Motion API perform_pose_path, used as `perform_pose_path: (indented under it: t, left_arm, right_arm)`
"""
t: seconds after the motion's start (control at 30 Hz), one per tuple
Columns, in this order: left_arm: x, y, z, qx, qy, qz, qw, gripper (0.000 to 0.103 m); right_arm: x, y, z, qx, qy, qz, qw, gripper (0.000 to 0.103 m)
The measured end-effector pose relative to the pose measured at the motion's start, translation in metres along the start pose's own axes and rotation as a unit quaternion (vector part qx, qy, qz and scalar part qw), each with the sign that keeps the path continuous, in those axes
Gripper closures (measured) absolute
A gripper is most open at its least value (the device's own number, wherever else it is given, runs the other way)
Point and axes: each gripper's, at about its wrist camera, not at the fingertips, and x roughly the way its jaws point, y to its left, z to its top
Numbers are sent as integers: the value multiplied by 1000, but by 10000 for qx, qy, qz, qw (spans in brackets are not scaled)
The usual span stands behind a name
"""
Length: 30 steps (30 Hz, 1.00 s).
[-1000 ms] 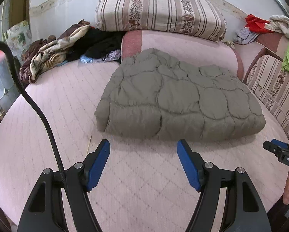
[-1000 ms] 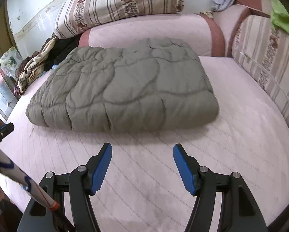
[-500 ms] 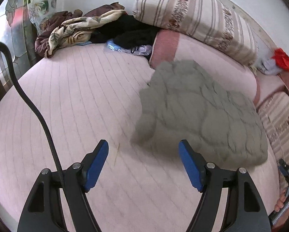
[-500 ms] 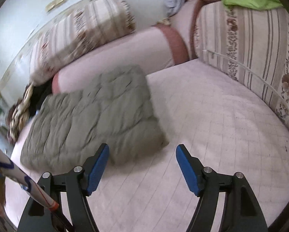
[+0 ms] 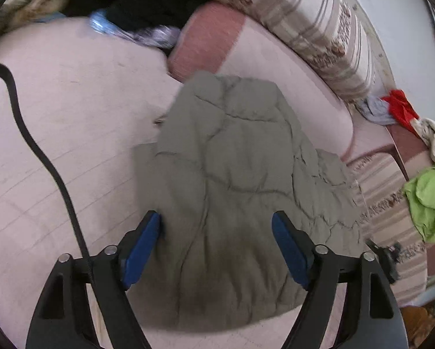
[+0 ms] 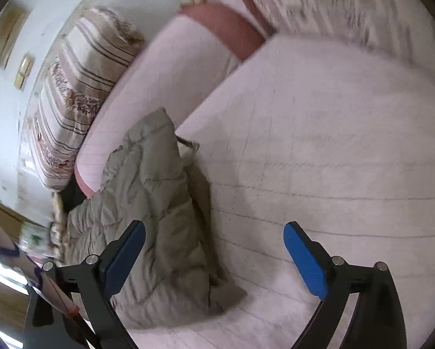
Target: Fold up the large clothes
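Folded grey quilted jacket [image 5: 235, 192] lies on the pink quilted bed surface [image 5: 72, 110], its far end against the pink-and-rose bolster [image 5: 208, 40]. It is already a compact, puffy rectangle; one flat layer sticks out at the lower edge on its left side.

Change over the last second: both cameras have swung from a frontal, stand-off view of the jacket to its two short ends. The left gripper [image 5: 217, 244] now has the near end of the bundle directly between its blue pads, where a second ago bare bed lay between them. Jaws spread wide, nothing pinched. The right gripper [image 6: 214, 256] has moved to the opposite end; the jacket's edge sits at and just beyond its left pad, with bare bed between and ahead of the pads. Jaws also spread, empty. Frames are motion-blurred, so contact between pads and cloth cannot be confirmed.

Reading: the folding looks essentially done; the two-ended approach suggests a lift or a final half-fold. The loft may make the bundle spring open if only top layers are caught.

Containers: none in view. Beyond the left jaws: striped floral cushion [image 5: 313, 26], a heap of dark and patterned clothes [image 5: 124, 3], a green garment [image 5: 429, 200] and a red cloth [image 5: 399, 106] on the striped sofa arm at right.
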Motion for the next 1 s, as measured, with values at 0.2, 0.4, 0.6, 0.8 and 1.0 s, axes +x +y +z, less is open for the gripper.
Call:
perform_pose_path:
  t: [0.2, 0.4, 0.6, 0.8, 1.0]
  left_arm:
    - [29, 18, 22, -166, 8, -722, 9973, 13]
    - [58, -4, 19, 680, 445, -390, 9959, 2]
    - [22, 7, 14, 620, 157, -390, 9972, 2]
    - [32, 38, 10, 184, 419, -242, 9987, 2]
    - [76, 30, 6, -16, 732, -634, 9953, 0]
  right_arm:
    - [61, -5, 9, 312, 723, 877, 9930, 4]
    - [96, 22, 3, -181, 1278, 1144, 9850, 3]
    - [109, 37, -10, -551, 1414, 996, 9834, 2]
    - [109, 38, -11, -554, 1376, 949, 9844, 2]
    - [106, 35, -16, -626, 1346, 887, 9849, 0]
